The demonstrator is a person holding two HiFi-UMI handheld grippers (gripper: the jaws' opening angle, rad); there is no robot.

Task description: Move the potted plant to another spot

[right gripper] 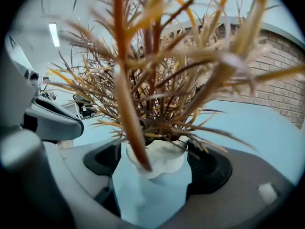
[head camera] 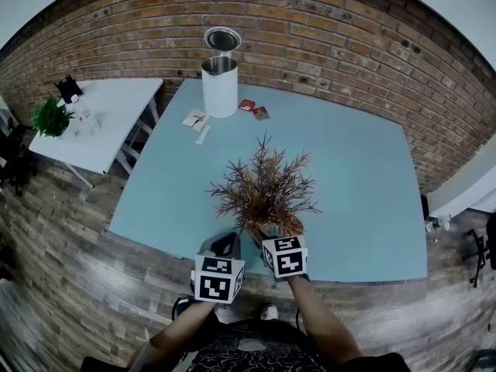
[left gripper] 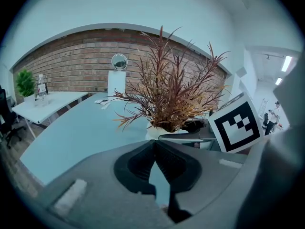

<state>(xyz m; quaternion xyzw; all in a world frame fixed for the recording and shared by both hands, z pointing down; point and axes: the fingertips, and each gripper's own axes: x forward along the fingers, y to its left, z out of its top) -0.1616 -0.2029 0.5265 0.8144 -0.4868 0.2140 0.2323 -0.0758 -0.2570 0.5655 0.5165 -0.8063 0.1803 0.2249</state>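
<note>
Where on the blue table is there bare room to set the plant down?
The right half of the blue table, from the potted plant to the right edge, is bare. The strip left of the plant is free too. The back left is crowded: white canister, red packets, small papers.

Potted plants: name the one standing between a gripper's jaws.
The reddish-brown spiky plant in a white pot, between the right gripper's jaws; the green leafy plant sits on the white side table.

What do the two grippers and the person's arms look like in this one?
The left gripper and right gripper have grey bodies and black-padded tongs. Each carries a white cube printed with black square markers. The forearms are bare; the top is dark and patterned.
</note>
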